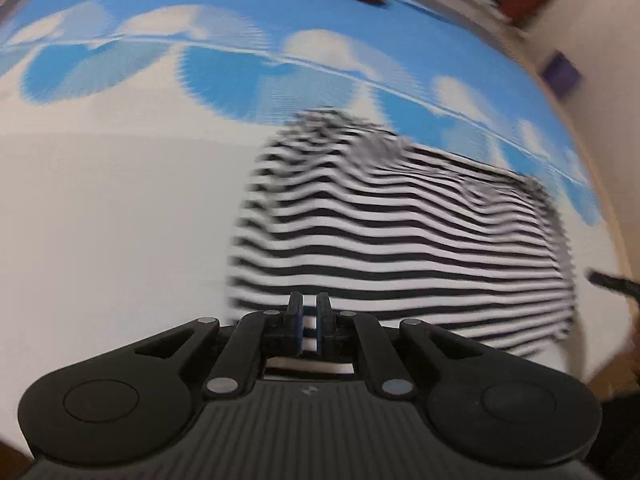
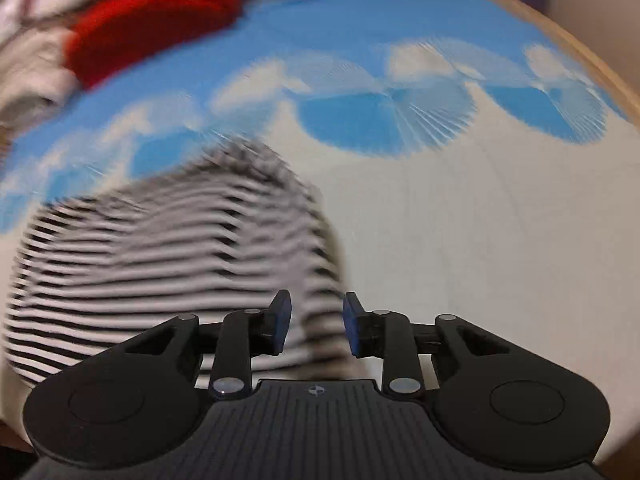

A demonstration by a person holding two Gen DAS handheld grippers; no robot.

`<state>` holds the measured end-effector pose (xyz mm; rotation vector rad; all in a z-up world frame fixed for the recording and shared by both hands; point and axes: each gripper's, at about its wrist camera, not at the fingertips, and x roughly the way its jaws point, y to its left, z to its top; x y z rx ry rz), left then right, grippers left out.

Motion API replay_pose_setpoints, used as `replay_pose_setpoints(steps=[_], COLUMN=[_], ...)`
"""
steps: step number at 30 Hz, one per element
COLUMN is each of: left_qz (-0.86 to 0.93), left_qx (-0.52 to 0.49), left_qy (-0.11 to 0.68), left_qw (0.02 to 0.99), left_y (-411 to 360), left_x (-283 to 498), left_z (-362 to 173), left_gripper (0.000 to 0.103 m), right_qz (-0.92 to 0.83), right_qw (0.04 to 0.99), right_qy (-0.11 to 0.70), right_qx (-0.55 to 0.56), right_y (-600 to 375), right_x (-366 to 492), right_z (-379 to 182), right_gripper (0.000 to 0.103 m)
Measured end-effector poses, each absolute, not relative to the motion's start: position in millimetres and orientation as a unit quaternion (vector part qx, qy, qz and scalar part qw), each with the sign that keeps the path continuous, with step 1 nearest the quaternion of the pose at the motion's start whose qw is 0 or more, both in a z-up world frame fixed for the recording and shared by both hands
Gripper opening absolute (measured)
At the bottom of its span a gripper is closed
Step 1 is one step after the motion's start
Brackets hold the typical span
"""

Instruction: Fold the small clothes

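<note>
Soft striped knit garment [image 1: 400,240] on a matt printed cloth cover [image 1: 120,220]; fuzzy red fabric [image 2: 160,24] behind; grippers of matt black plastic, ribbed bodies.

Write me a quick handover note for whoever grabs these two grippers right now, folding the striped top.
Left gripper: jaws nearly shut; whether they pinch the striped top at its near edge is unclear.
Right gripper: jaws part open, cloth showing between them, pads not visibly pressing.
Top lies bunched and rumpled on the blue-and-white cloud mat; both views are blurred. Red garment and pale clothes sit at the far edge.
Done: no neat fold visible yet.
Left: flatten, fold, then probably the other clothes.
</note>
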<state>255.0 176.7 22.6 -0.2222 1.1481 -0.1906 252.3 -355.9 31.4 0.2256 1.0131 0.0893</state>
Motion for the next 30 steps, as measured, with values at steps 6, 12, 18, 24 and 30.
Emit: replay_pose_setpoints(steps=[6,12,18,24,30], left_qz=[-0.107,-0.068,-0.042,0.0,0.029], left_qx=[-0.019,-0.09,-0.14,-0.101,-0.115], left_qy=[0.6,0.591,0.473,0.433,0.427], left_qw=[0.792,0.799,0.869,0.896,0.896], left_y=[140.9,168.1,184.6,165.5,171.3], left_x=[262.5,272.2,277.2,303.1,338.0], left_z=[-15.4,-23.8,6.7,-4.4,-16.0], left_gripper=[0.022,0.042,0.041,0.042,0.045], right_qz=[0.082,0.074,0.038,0.015,0.006], right_qw=[0.802,0.83,0.912,0.918,0.915], right_qy=[0.59,0.55,0.406,0.396,0.403], right_qx=[0.044,0.059,0.051,0.029,0.024], right_y=[-321.8,-321.5,-331.9,-330.8,-320.4], right_x=[257.5,268.0,280.7,317.6,340.8], right_z=[-17.2,-2.0,30.5,12.7,-1.6], right_gripper=[0.041,0.042,0.05,0.05,0.05])
